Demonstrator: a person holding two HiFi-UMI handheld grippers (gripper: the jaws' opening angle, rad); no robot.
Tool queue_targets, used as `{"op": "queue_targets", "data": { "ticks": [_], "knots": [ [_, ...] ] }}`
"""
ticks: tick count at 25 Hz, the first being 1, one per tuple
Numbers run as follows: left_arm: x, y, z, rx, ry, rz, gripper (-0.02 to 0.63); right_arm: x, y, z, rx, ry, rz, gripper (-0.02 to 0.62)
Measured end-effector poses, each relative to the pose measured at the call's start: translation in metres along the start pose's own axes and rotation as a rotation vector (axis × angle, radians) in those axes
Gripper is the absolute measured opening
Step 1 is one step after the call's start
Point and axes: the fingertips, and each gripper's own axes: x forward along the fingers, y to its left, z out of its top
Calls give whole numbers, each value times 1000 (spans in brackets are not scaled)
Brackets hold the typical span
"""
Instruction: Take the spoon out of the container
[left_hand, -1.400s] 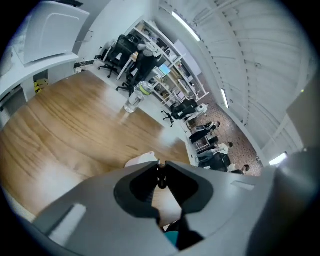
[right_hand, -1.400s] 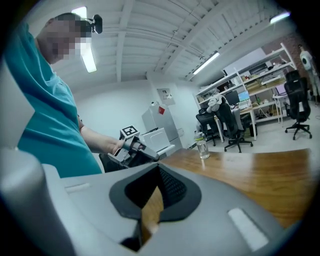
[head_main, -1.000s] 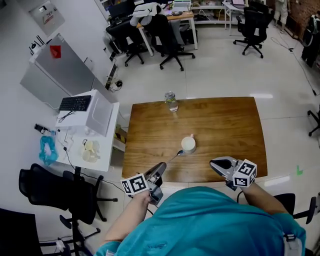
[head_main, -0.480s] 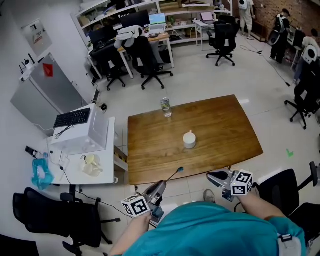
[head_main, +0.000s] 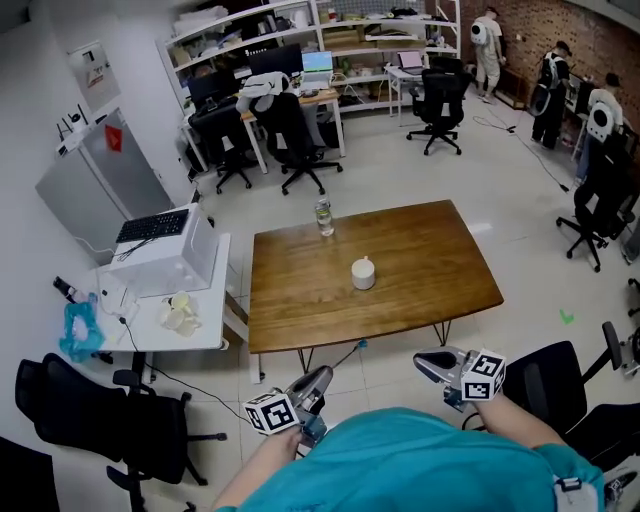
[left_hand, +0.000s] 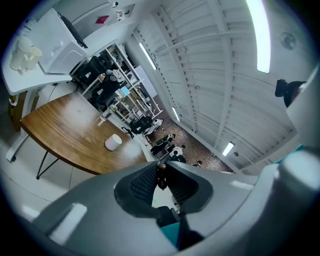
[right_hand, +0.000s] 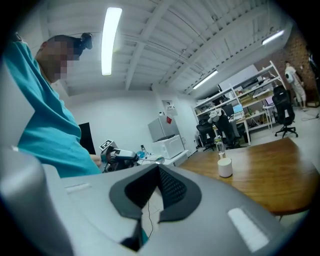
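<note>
The white container (head_main: 362, 272) stands upright in the middle of the wooden table (head_main: 440, 260), also visible in the left gripper view (left_hand: 113, 142) and the right gripper view (right_hand: 225, 167). My left gripper (head_main: 320, 376) is below the table's near edge, over the floor, shut on the thin spoon (head_main: 352, 351), whose bowl points toward the table. In its own view the jaws (left_hand: 161, 172) pinch the dark spoon handle (left_hand: 161, 178). My right gripper (head_main: 424, 360) hovers off the near edge too, shut with nothing in it (right_hand: 158, 169).
A clear water bottle (head_main: 323, 215) stands near the table's far left corner. A white side desk (head_main: 160, 310) with a laptop sits left of the table, and black office chairs (head_main: 80, 410) are at the lower left. More desks and chairs fill the back.
The view and both grippers have drawn back from the table. The spoon, beside the container a second ago, now hangs over the floor in the left gripper.
</note>
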Motion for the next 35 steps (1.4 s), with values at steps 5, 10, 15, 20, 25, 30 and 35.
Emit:
{"op": "queue_targets", "data": {
  "ticks": [5, 10, 15, 20, 25, 30, 35],
  "knots": [
    [-2, -71, -71, 13, -30, 29, 49, -86, 48, -23, -11, -16, 42, 2],
    [8, -135, -128, 8, -36, 66, 49, -162, 80, -35, -5, -11, 85, 2],
    [-13, -182, -144, 48, -40, 70, 49, -184, 114, -38, 18, -14, 99, 2],
    [-55, -187, -151, 57, -56, 58, 49, -170, 150, -38, 19, -29, 89, 2],
    [-109, -177, -141, 28, -68, 50, 49, -134, 178, -43, 45, -70, 32, 0],
    [-138, -164, -129, 33, -72, 23, 49, -102, 194, -49, 46, -58, 23, 0],
    [-147, -154, -114, 16, -81, 3, 49, -85, 195, -42, 30, -55, 21, 0]
  ]
}}
